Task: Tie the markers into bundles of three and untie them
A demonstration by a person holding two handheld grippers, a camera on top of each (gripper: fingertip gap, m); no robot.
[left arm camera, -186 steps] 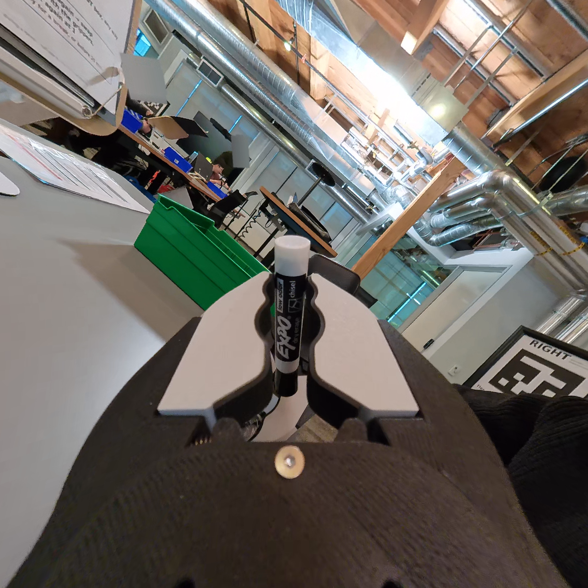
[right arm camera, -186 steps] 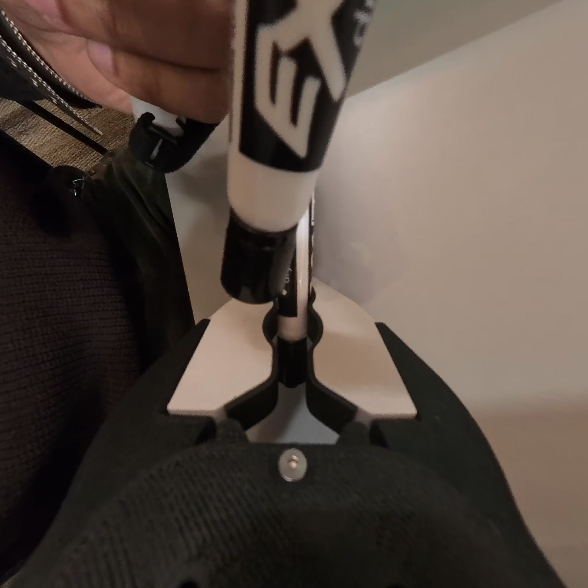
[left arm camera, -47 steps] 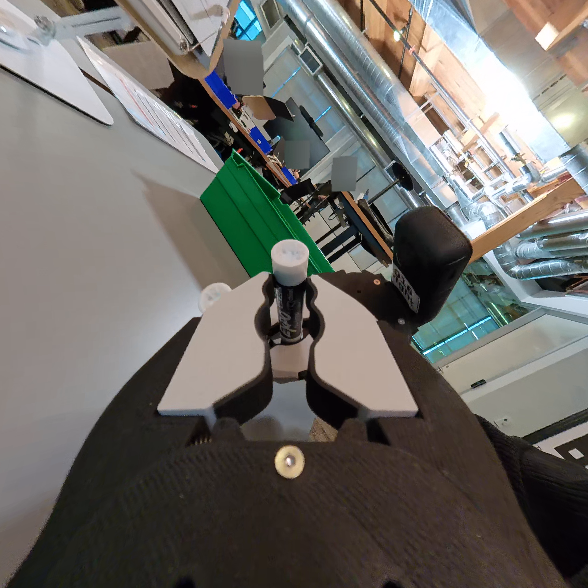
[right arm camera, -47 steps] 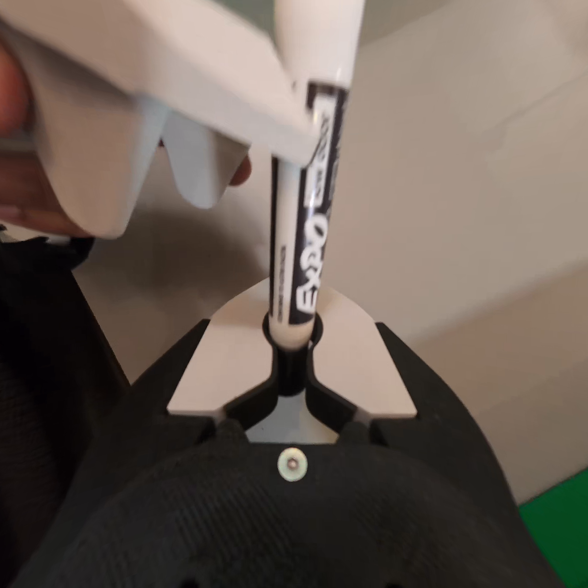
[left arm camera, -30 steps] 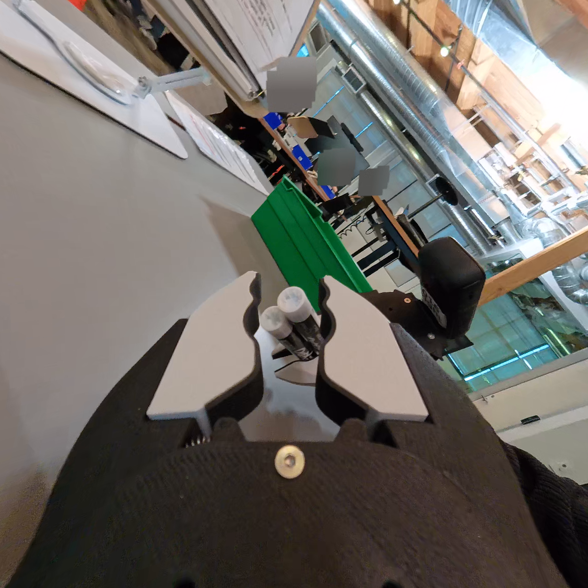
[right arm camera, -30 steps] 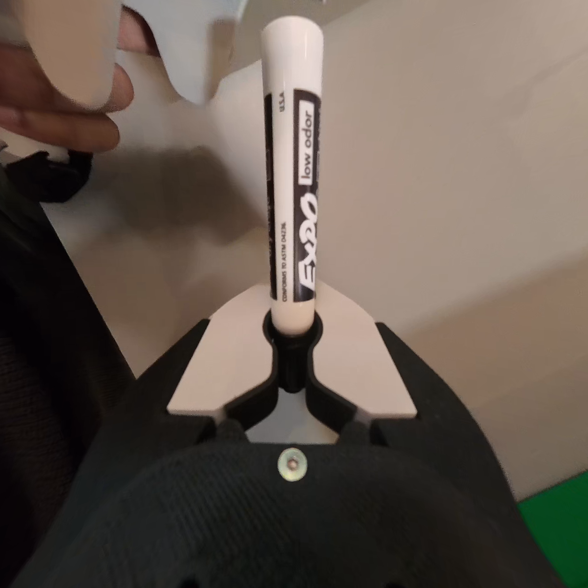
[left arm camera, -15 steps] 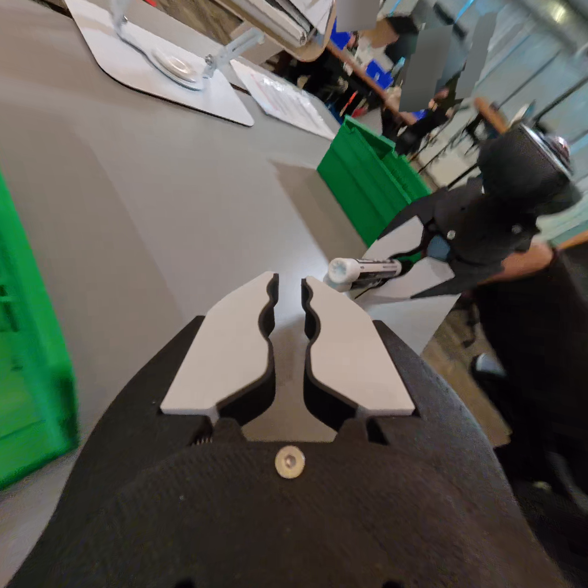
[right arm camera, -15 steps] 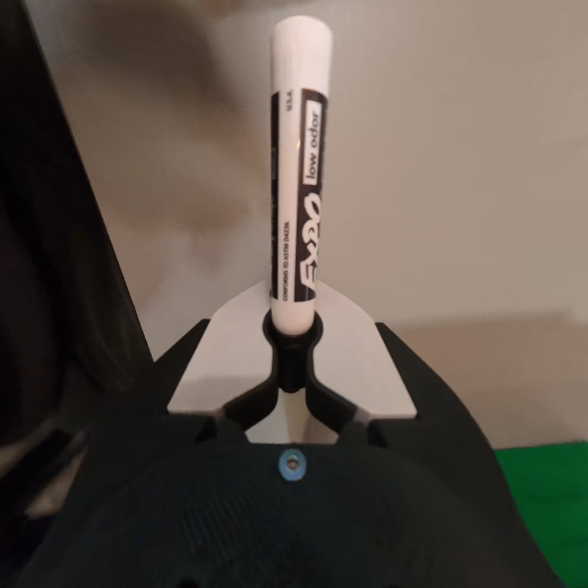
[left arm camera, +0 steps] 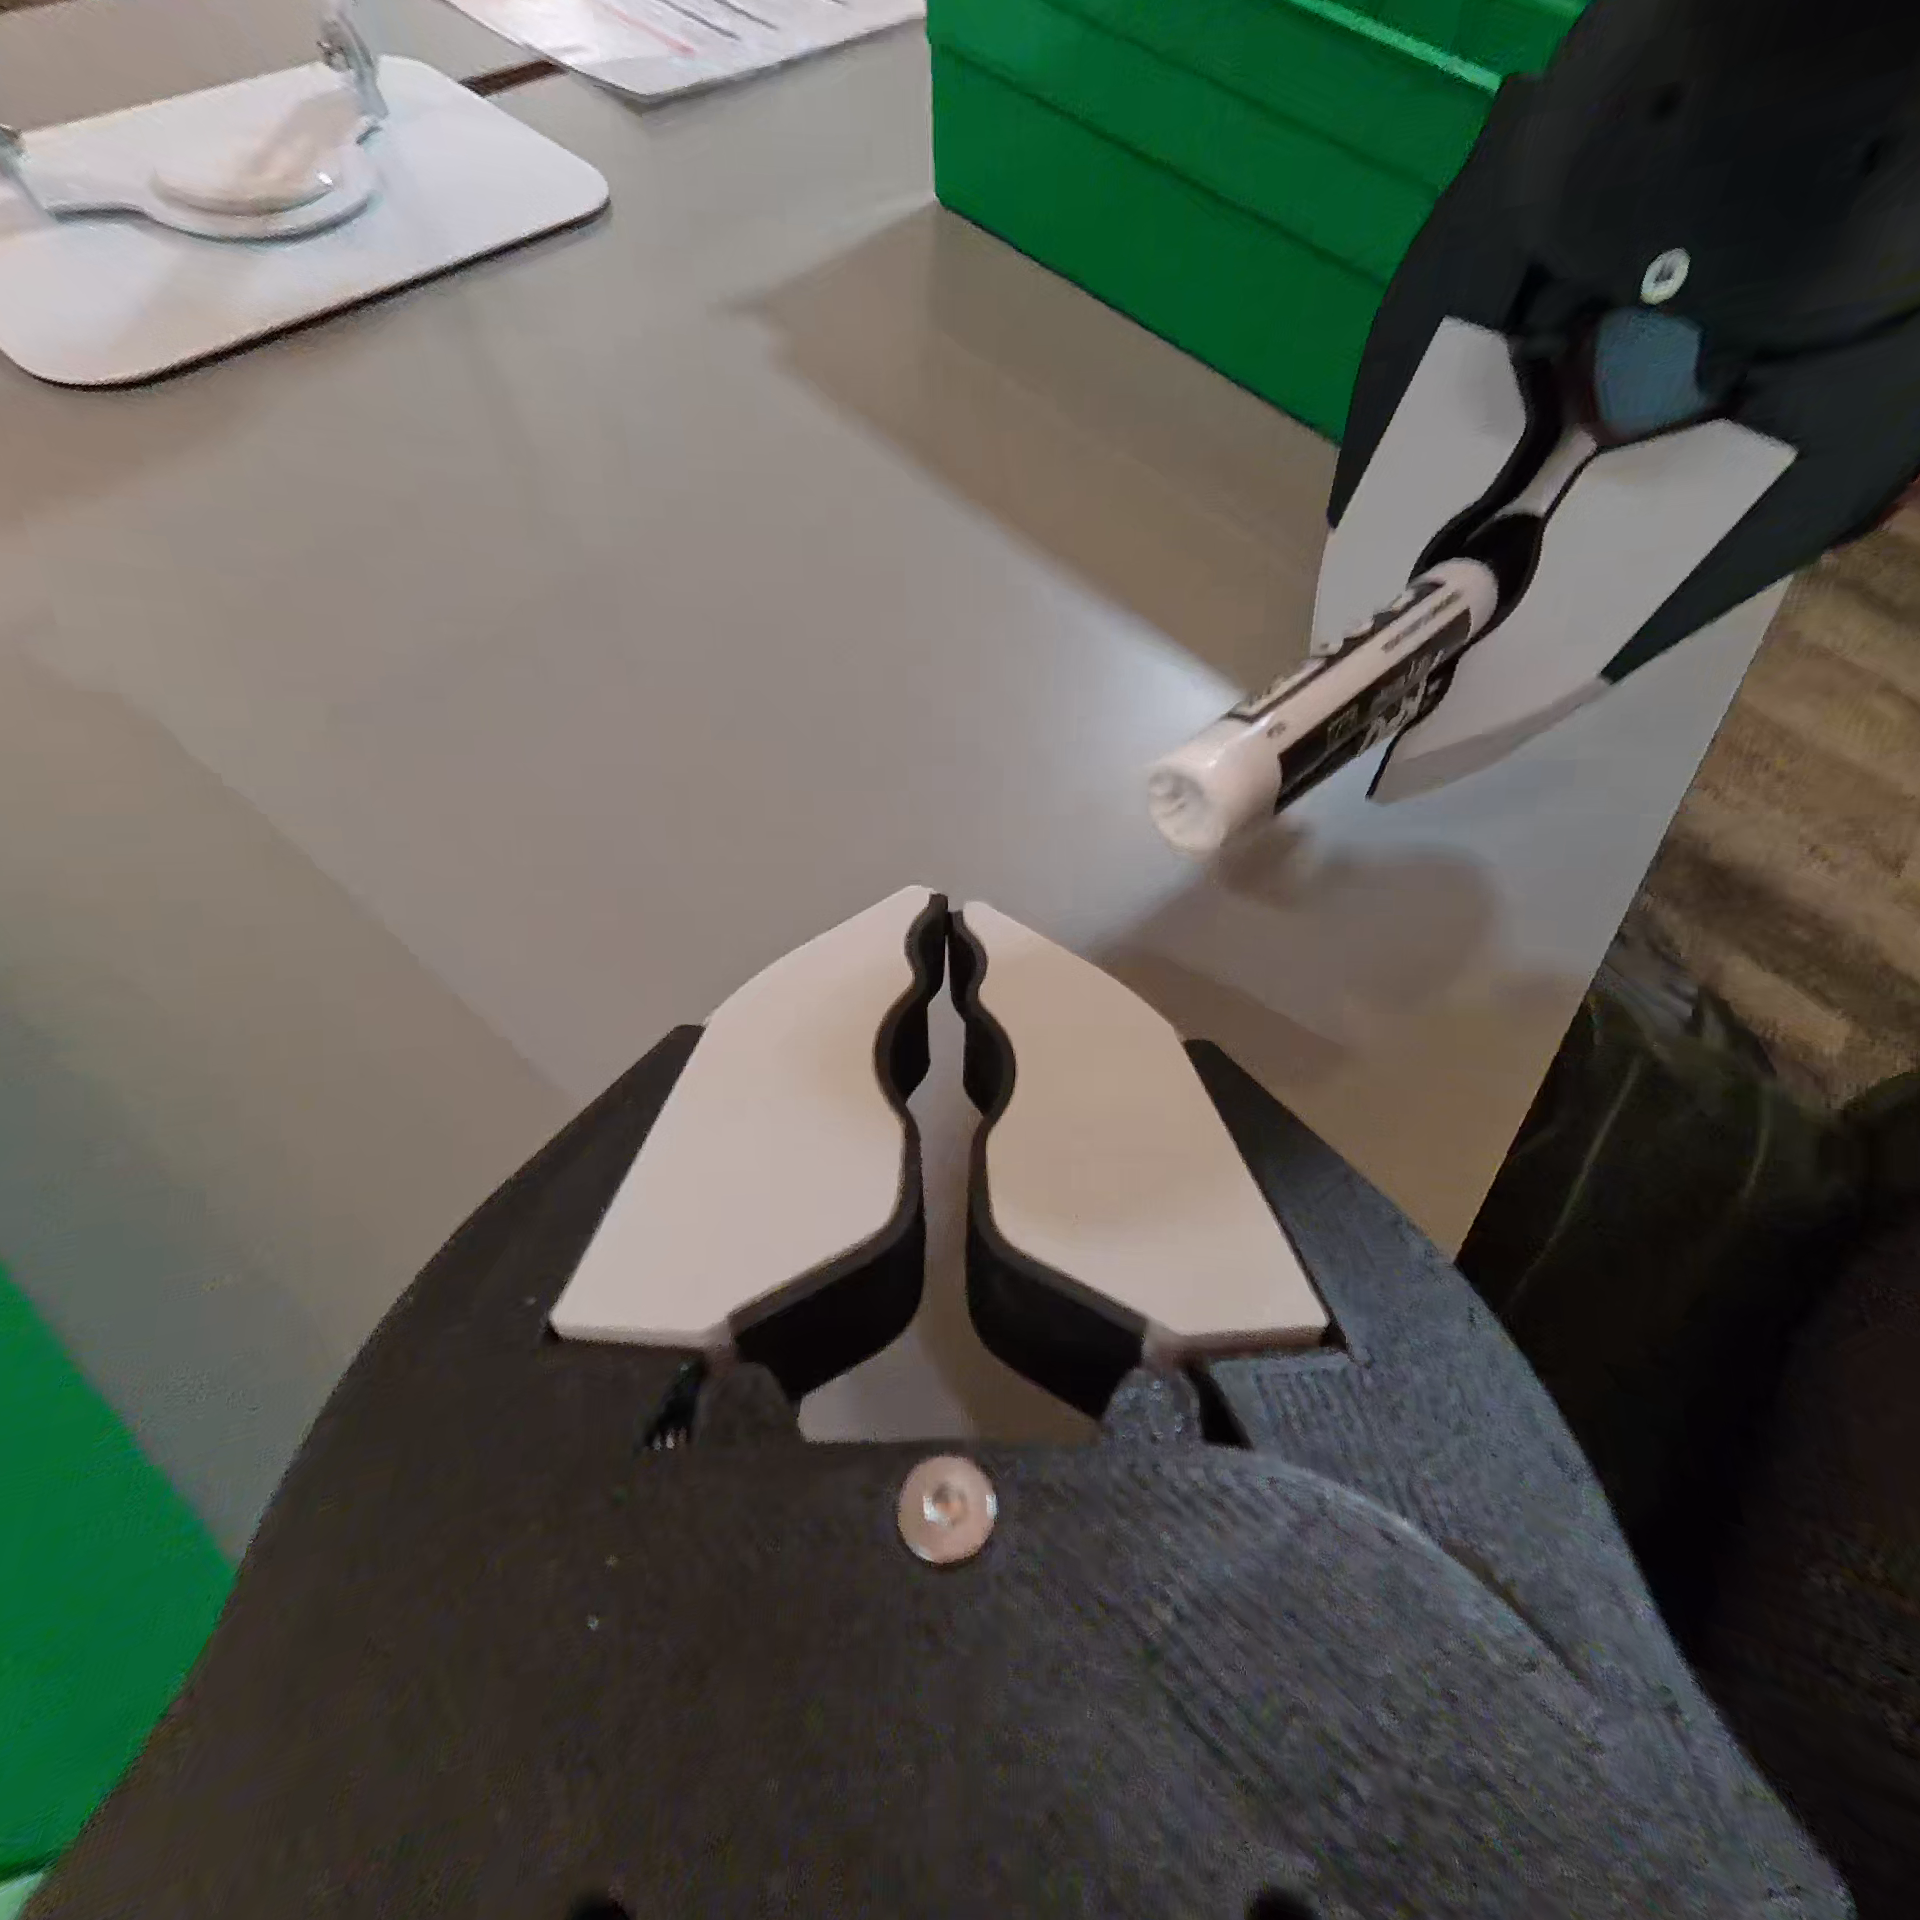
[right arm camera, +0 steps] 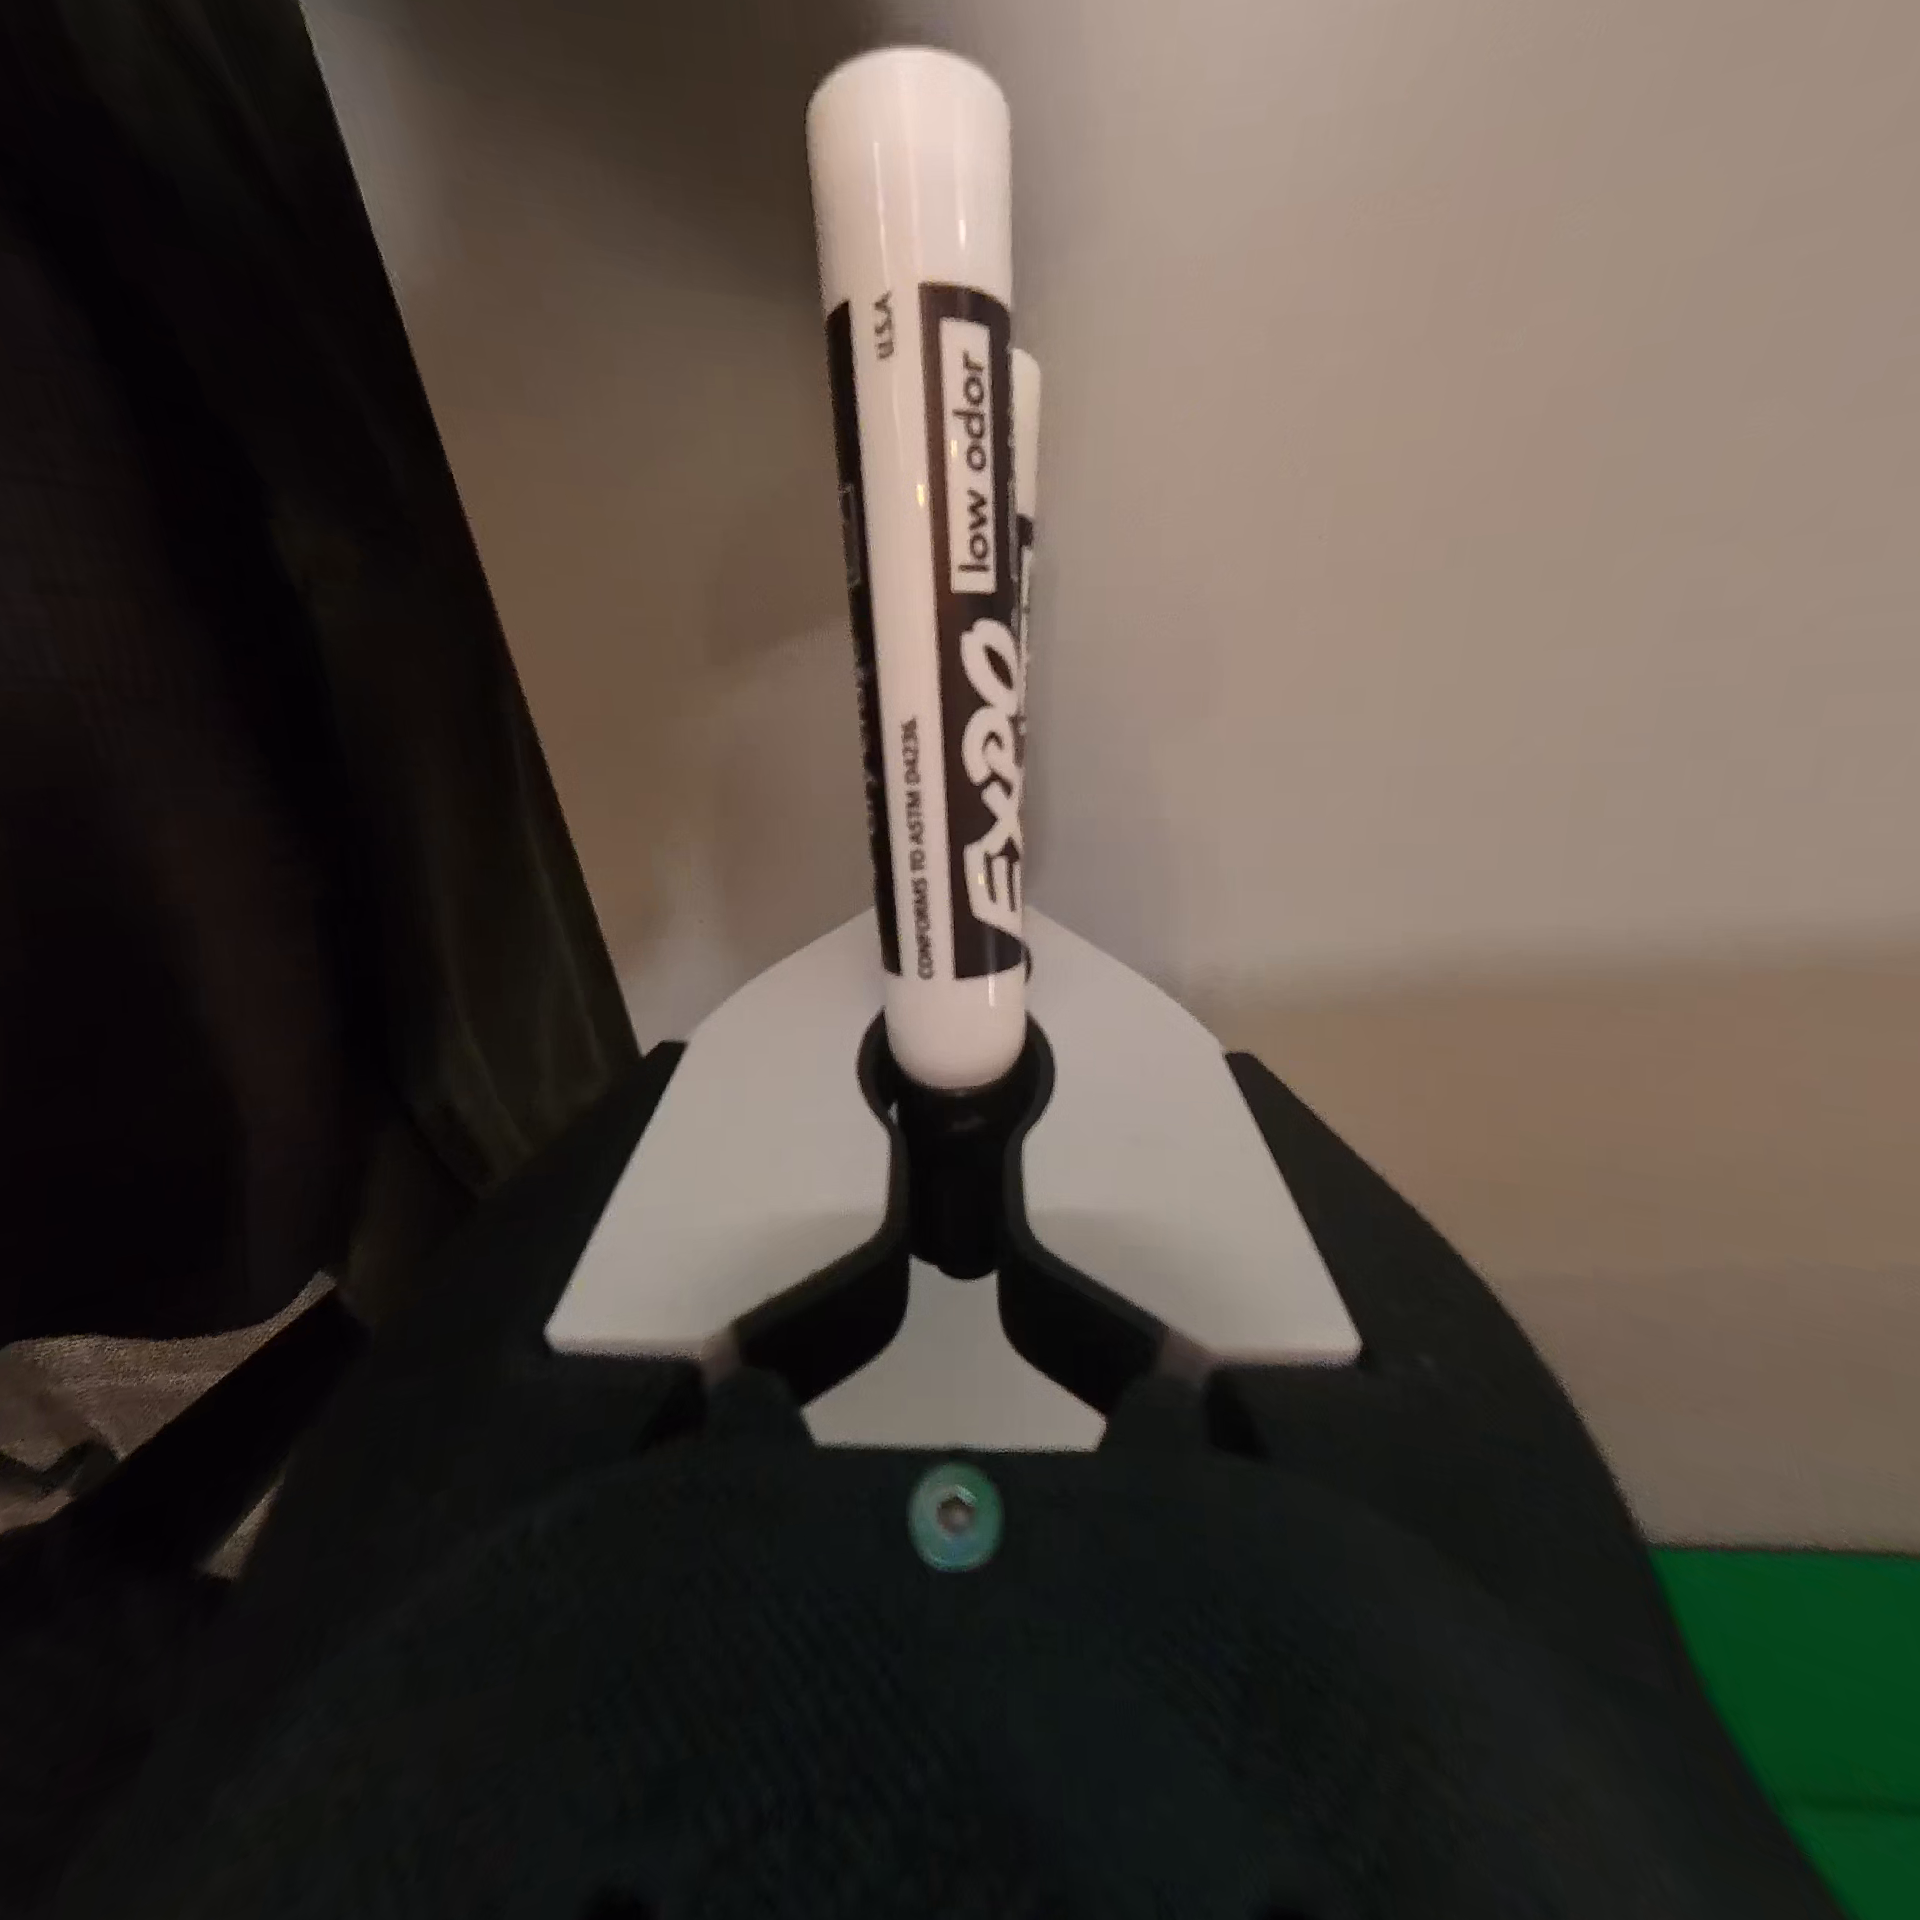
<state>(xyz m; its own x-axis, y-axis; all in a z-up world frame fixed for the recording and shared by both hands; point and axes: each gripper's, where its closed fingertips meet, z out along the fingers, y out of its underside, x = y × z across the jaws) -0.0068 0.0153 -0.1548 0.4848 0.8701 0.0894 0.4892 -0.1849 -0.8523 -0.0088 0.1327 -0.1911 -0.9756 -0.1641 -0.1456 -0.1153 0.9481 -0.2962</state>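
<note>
Left gripper (left arm camera: pixel 948 928): lower centre of the left wrist view, over bare grey tabletop; jaws drawn together, tips almost touching, nothing between them. Open table lies ahead and to its left.

Right gripper (left arm camera: pixel 1455 665): upper right of the same view, near the table's right edge; jaws clamped on two markers side by side. In the right wrist view the right gripper (right arm camera: pixel 951 1081) grips the front marker (right arm camera: pixel 930 582) at its dark end, the white barrel pointing straight up the frame; a second marker (right arm camera: pixel 1027 499) shows as a sliver just behind it.

Green bin (left arm camera: pixel 1174 156): top of the left wrist view, behind the right gripper; contents not visible. Another green container (left arm camera: pixel 73 1558): lower left edge, interior unseen.

Table (left arm camera: pixel 520 623): grey, smooth. White stand base (left arm camera: pixel 270 239) at upper left; paper sheet (left arm camera: pixel 686 31) at top centre. Carpeted floor (left arm camera: pixel 1787 831) beyond the right edge.
</note>
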